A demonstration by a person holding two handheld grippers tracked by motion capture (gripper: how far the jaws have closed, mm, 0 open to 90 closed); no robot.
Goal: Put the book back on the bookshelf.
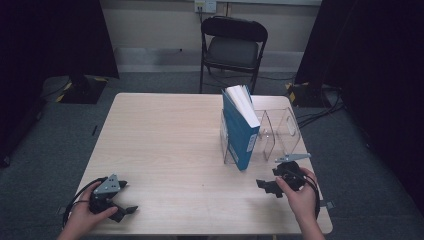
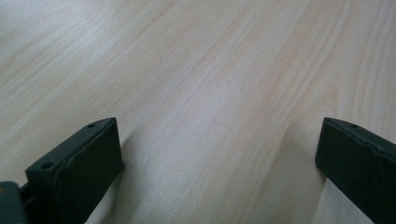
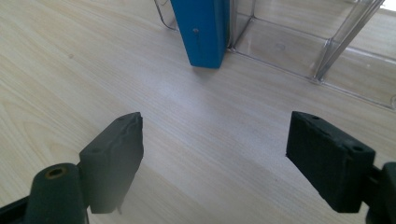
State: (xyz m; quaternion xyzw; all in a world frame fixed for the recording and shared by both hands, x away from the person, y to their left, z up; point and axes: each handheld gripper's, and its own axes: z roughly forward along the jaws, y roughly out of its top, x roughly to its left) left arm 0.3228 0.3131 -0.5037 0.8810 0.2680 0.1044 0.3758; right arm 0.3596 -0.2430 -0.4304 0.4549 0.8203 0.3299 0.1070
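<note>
So the blue book (image 1: 240, 127) stands tilted in the left slot of the clear rack (image 1: 280, 131), far right on the table (image 1: 165, 140). Both the left gripper (image 1: 131, 210) and right gripper (image 1: 262, 184) have jaws spread wide, empty. Grab it clumsily and the light rack probably slides or tips.

A blue book (image 1: 240, 131) stands in a clear rack (image 1: 280, 131) on the table (image 1: 165, 145).
</note>
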